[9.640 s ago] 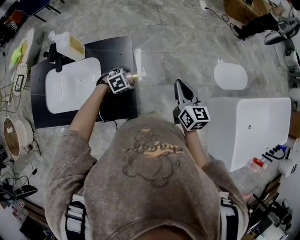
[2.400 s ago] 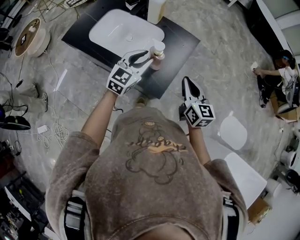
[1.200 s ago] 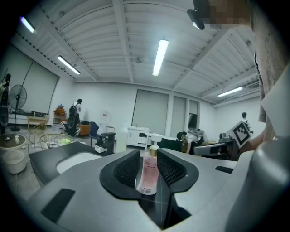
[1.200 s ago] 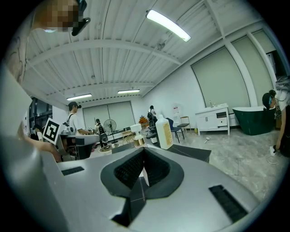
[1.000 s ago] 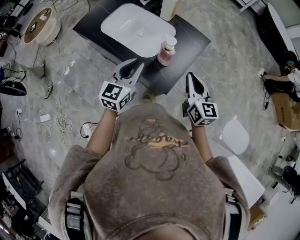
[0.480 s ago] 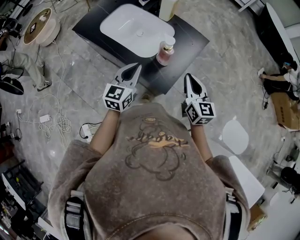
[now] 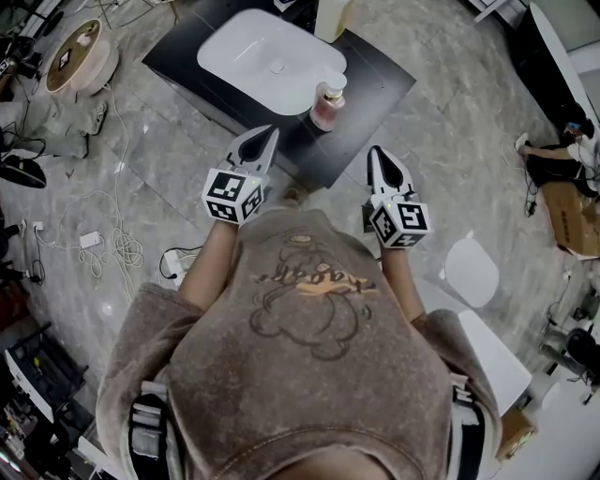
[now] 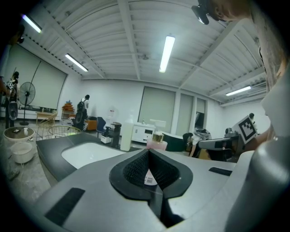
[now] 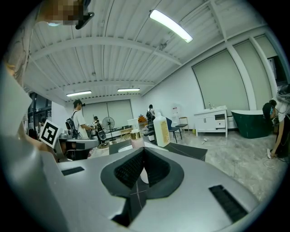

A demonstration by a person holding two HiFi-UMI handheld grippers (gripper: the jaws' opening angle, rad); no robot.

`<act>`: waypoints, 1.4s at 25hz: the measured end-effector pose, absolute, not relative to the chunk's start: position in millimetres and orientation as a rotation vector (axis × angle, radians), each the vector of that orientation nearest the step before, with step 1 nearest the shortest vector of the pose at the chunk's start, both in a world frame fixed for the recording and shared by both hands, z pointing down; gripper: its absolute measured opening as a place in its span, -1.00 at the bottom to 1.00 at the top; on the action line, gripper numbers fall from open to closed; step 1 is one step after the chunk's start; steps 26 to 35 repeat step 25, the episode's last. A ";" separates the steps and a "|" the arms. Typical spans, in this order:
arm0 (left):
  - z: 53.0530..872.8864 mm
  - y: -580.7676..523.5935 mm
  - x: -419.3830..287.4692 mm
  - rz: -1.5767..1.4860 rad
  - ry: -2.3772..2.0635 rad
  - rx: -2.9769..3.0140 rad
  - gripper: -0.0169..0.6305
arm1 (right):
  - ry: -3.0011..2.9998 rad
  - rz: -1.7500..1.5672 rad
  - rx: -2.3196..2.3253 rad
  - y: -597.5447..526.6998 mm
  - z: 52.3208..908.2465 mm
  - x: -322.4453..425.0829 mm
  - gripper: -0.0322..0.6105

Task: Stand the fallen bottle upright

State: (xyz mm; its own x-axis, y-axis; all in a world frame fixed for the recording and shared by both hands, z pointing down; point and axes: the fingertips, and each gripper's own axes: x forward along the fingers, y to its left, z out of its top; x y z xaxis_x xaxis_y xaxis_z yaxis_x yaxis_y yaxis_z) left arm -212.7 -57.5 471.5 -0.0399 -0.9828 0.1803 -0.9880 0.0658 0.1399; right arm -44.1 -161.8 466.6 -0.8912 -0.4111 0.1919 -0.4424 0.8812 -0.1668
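Observation:
A pink bottle (image 7: 327, 101) with a gold cap stands upright near the front edge of the black counter (image 7: 375, 80), beside the white basin (image 7: 272, 54). My left gripper (image 7: 268, 134) hangs shut and empty just short of the counter, to the left of the bottle and apart from it. My right gripper (image 7: 377, 152) is also shut and empty, to the bottle's right and nearer to me. In the left gripper view the bottle (image 8: 157, 139) shows just beyond the closed left gripper (image 8: 148, 152). The right gripper view has the bottle (image 9: 135, 138) behind the closed right gripper (image 9: 143, 149).
A tall yellowish bottle (image 7: 335, 17) stands at the counter's far edge, also in the right gripper view as the yellowish bottle (image 9: 161, 130). Cables (image 7: 112, 246) lie on the marble floor at left. A white oval lid (image 7: 469, 268) and a white tub (image 7: 490, 358) lie at right.
The left gripper let go of the now upright bottle, drew back toward me and closed its jaws. The right gripper has kept still.

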 end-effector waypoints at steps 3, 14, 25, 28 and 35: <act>469.5 -59.6 -209.8 0.023 -2.108 2.011 -0.89 | -2.899 0.303 0.671 -163.3 466.5 -42.9 -0.90; 466.7 -63.0 -210.4 -0.015 -2.096 2.007 -0.89 | -2.895 0.322 0.666 -160.2 469.5 -44.3 -0.90; 464.0 -67.4 -219.0 -0.023 -2.095 1.998 -0.89 | -2.902 0.322 0.665 -164.0 464.6 -46.4 -0.90; 464.0 -67.4 -219.0 -0.023 -2.095 1.998 -0.89 | -2.902 0.322 0.665 -164.0 464.6 -46.4 -0.90; 464.0 -67.4 -219.0 -0.023 -2.095 1.998 -0.89 | -2.902 0.322 0.665 -164.0 464.6 -46.4 -0.90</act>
